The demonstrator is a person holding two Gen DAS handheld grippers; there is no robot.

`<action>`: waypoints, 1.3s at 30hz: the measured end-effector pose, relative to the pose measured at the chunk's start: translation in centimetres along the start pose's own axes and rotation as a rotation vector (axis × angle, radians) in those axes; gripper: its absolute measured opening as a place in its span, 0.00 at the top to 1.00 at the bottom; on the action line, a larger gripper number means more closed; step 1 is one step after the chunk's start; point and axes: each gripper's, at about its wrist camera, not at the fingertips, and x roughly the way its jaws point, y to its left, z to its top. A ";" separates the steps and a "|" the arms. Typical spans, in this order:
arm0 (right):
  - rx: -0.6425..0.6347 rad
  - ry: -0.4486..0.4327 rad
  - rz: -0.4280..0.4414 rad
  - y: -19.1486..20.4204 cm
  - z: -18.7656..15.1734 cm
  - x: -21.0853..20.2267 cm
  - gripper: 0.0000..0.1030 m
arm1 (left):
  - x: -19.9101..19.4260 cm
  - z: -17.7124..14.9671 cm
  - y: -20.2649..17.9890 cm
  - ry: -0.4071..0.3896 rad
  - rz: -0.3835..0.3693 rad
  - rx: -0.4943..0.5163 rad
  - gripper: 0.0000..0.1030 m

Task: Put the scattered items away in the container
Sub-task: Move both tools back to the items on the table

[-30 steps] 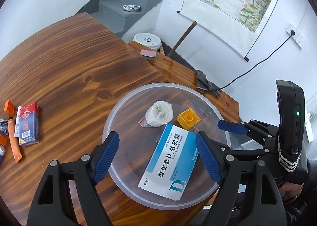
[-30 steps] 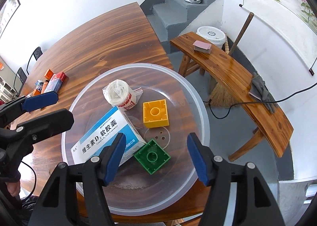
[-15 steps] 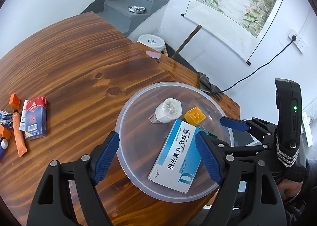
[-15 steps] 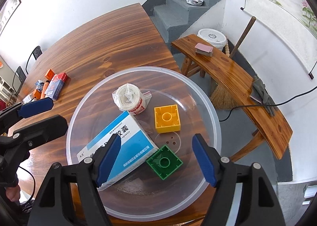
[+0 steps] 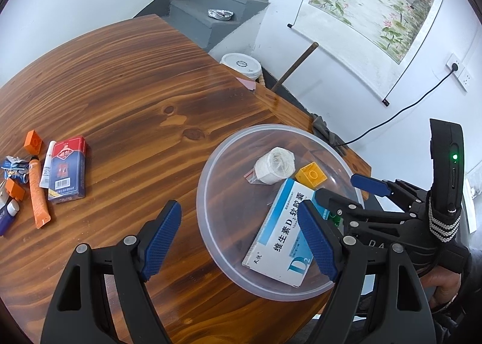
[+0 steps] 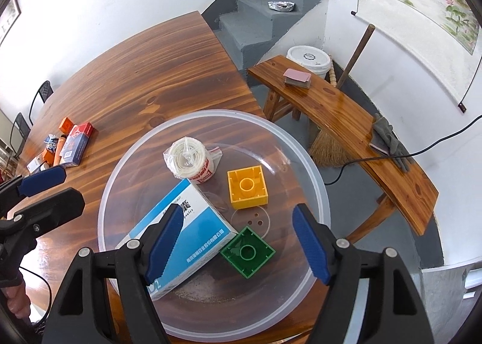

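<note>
Right gripper (image 6: 238, 238) jaws wider, clear of green block (image 6: 247, 251)

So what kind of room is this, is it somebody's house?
Probably a room in a home. Grey concrete stairs climb beside a long wooden bench, a straw broom leans against it, and a painted scroll of water lilies hangs on the white wall.

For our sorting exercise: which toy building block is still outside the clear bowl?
The orange block, lying on the table beside the red card pack; the yellow block and green block sit inside the bowl.
</note>
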 end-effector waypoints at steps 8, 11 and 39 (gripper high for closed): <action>0.002 -0.070 -0.014 1.4 1.0 -0.9 0.24 | -1.1 -0.5 2.5 -0.021 0.026 -0.065 0.20; -0.011 -0.081 -0.004 2.5 1.3 -1.0 0.24 | -1.7 -0.9 4.3 -0.033 0.045 -0.114 0.20; -0.130 -0.047 0.096 16.9 0.8 0.8 0.24 | -8.2 -7.1 24.2 -0.070 0.239 -0.470 0.20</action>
